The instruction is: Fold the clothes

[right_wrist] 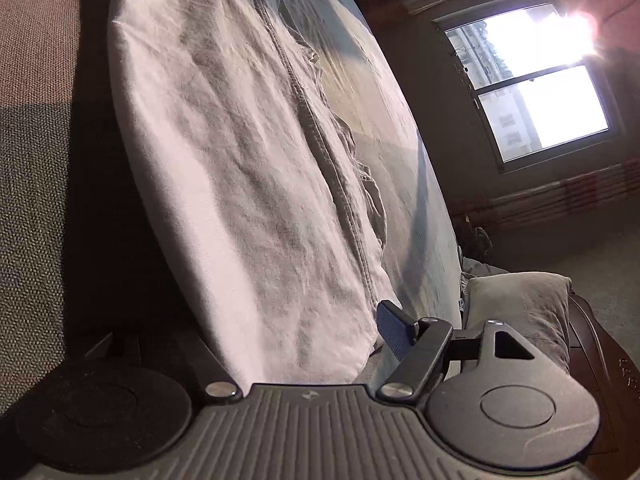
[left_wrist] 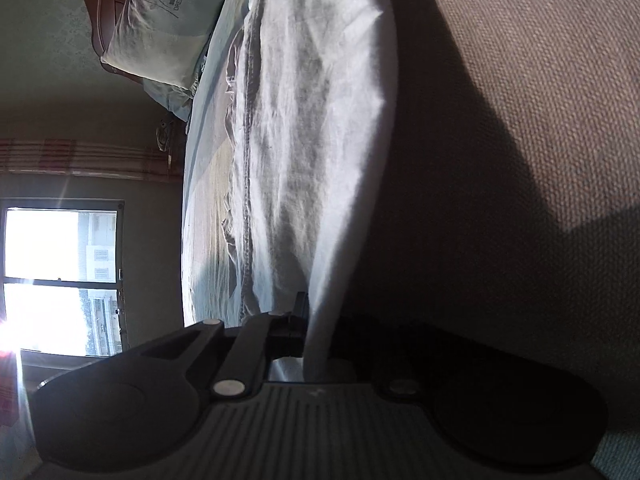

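Your left gripper (left_wrist: 306, 344) is pinched shut on the near edge of the white cloth (left_wrist: 304, 140). Your right gripper (right_wrist: 256, 344) has its jaws apart, with the same cloth running between them; I can't tell if they press on it yet. From both grippers the cloth stretches straight away, long and narrow, along the bed (left_wrist: 208, 184), with its stitched seam (right_wrist: 316, 136) on the window side. Each hand is at one end of the near edge. Farther off you see the pillow (left_wrist: 160, 28) and the bright window (right_wrist: 532, 80).
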